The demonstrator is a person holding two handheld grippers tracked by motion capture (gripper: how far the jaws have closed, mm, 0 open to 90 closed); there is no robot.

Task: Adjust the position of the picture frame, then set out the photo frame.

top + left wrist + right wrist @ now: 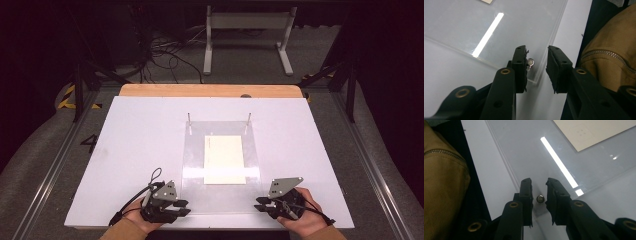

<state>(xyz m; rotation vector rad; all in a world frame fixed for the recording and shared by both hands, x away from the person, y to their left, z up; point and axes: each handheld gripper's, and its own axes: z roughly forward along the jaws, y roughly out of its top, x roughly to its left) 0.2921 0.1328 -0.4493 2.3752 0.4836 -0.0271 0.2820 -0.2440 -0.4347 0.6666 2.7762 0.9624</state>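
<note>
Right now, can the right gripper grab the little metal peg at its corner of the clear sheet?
Probably yes. The right gripper already has the metal peg between its open jaws at the clear sheet corner, with small gaps either side and nothing blocking it.

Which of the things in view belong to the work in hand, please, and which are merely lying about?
In use: clear sheet; its near-corner pegs; paper under it; left gripper; right gripper.

Lying about: white frame and cables on the floor behind.
</note>
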